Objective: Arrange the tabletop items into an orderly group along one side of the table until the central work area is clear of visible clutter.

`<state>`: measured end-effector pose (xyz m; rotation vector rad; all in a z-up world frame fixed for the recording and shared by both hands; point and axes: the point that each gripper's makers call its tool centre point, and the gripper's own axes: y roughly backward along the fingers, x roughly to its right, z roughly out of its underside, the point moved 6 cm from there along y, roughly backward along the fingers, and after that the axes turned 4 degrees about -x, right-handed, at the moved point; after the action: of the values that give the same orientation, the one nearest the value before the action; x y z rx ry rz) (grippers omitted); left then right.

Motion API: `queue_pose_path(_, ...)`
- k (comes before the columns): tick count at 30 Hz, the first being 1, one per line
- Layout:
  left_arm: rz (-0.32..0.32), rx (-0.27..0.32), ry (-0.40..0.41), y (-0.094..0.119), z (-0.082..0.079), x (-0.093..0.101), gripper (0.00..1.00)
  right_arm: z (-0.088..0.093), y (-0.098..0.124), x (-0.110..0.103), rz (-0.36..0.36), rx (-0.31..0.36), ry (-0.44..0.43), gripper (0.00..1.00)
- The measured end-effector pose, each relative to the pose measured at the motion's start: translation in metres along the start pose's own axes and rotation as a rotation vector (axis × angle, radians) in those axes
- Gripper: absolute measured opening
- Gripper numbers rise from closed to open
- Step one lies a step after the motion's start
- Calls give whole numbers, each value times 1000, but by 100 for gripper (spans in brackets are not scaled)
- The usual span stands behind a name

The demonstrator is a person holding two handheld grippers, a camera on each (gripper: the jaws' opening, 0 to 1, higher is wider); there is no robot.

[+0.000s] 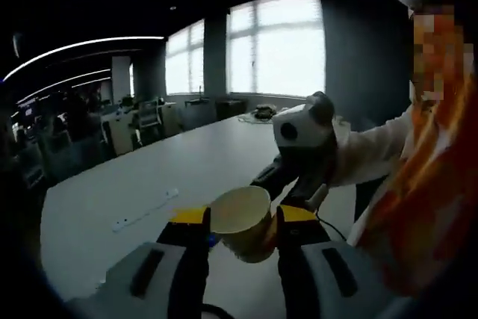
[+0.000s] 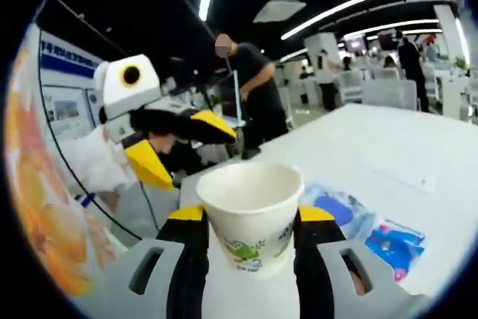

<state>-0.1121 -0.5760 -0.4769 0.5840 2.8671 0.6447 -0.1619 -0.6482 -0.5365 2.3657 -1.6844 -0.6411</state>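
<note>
Above a white table [image 2: 418,147], I hold two paper cups aloft. My left gripper [image 1: 243,231] clamps a plain cup [image 1: 243,222] between its jaws; my right gripper [image 2: 250,229] squeezes a printed cup [image 2: 250,211] upright. Bright packets [image 2: 373,233] lie on the table beyond it. Thin walls could buckle under pressure, and either cup might slip or tip when set down near those packets.

Two close views facing each other
</note>
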Motion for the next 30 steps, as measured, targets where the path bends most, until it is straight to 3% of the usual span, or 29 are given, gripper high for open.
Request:
queue_pose_path(5, 24, -85, -59, -6, 1, 5, 12, -1, 0, 0, 27, -51, 95, 43)
queue_pose_path(9, 46, -98, -50, -8, 3, 7, 4, -2, -3, -3, 34, -97, 204, 43)
queue_pose_path(11, 68, -109, -53, -7, 4, 10, 0, -3, -5, -4, 35, -92, 214, 43)
queue_pose_path(15, 94, -149, -91, -3, 6, 12, 0, -4, -7, -5, 19, -90, 202, 43)
queue_pose_path(19, 157, -233, -118, 1, 14, 14, 0, -1, -12, -9, 13, -152, 294, 43)
queue_pose_path(21, 182, -305, -151, 0, 19, 14, 1, -3, -16, -14, 0, -157, 317, 43)
queue_pose_path(23, 185, -341, -187, -3, 21, 13, 0, -3, -18, -16, -4, -176, 354, 43)
queue_pose_path(25, 191, -361, -190, -5, 20, 13, 0, 0, -20, -15, 13, -226, 415, 42)
queue_pose_path(26, 187, -366, -192, -6, 21, 13, 0, 0, -21, -15, 12, -221, 423, 42)
queue_pose_path(30, 168, -356, -207, -7, 20, 13, 0, 1, -19, -10, 18, -215, 381, 43)
